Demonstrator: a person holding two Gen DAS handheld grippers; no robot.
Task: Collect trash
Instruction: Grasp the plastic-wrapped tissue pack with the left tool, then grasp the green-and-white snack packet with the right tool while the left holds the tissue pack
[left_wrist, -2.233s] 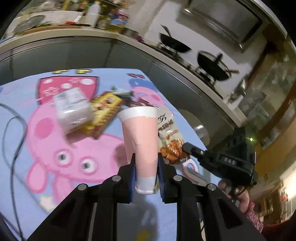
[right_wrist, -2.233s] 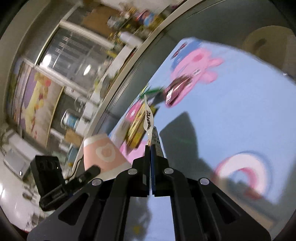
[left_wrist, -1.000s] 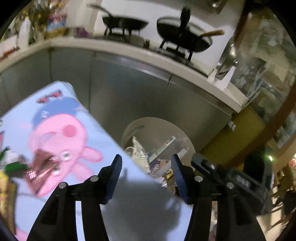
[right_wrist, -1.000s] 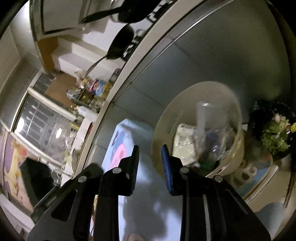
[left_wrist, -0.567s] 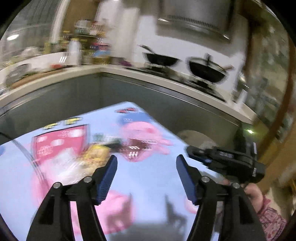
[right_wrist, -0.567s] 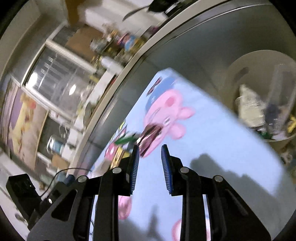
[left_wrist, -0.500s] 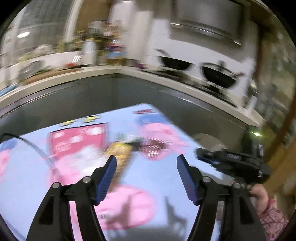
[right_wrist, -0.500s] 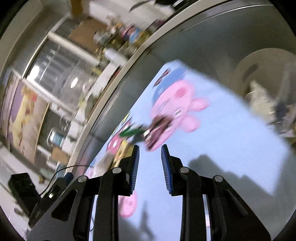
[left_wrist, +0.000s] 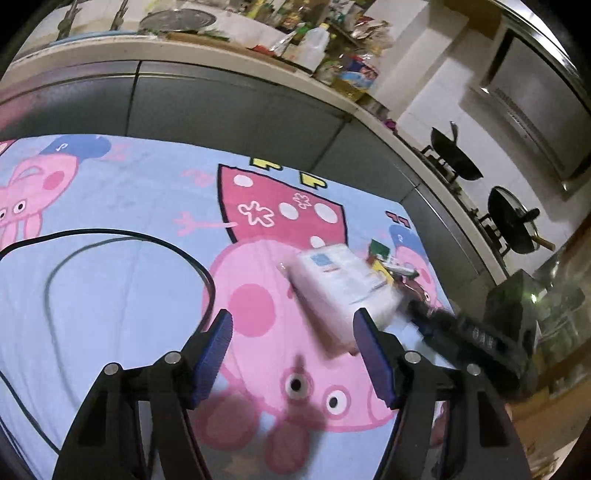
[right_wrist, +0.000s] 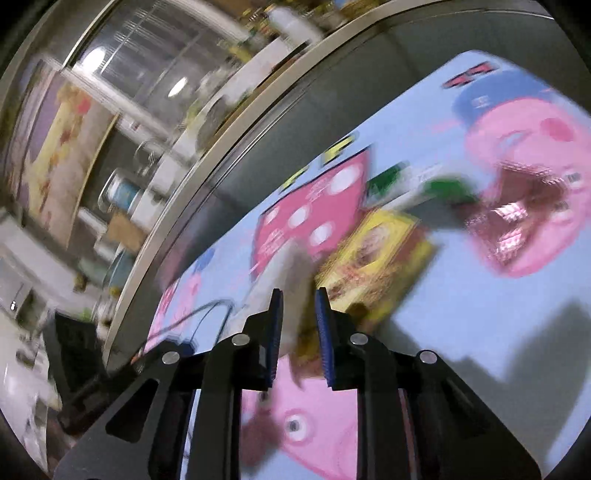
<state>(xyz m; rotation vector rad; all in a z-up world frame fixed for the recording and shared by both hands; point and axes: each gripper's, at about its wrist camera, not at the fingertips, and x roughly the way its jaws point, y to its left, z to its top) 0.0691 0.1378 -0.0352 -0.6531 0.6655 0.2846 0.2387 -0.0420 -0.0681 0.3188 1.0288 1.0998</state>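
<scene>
The left gripper is hovering above the surface with its blue-padded fingers spread wide apart and gripping nothing. It is facing a white, soft-looking plastic-wrapped tissue pack that is lying on the light blue cartoon-pig printed cloth covering the surface; the pack is sitting just ahead of the gripper and a little toward its right finger, not between the pads. Just beyond the pack, a yellow snack wrapper, a green wrapper and a shiny pink foil wrapper are lying close together on the cloth, the foil one farthest to the right in the right wrist view. The right gripper is holding its fingers a small way apart with nothing clamped, pointing at the near edge of the white pack and the yellow wrapper; this view is blurring, so whether the pads are touching anything cannot be told. A black cable is looping across the cloth to the left of the left gripper. Behind the surface a grey cabinet front is running under a cluttered kitchen counter, with two black woks on the stove at the right.
</scene>
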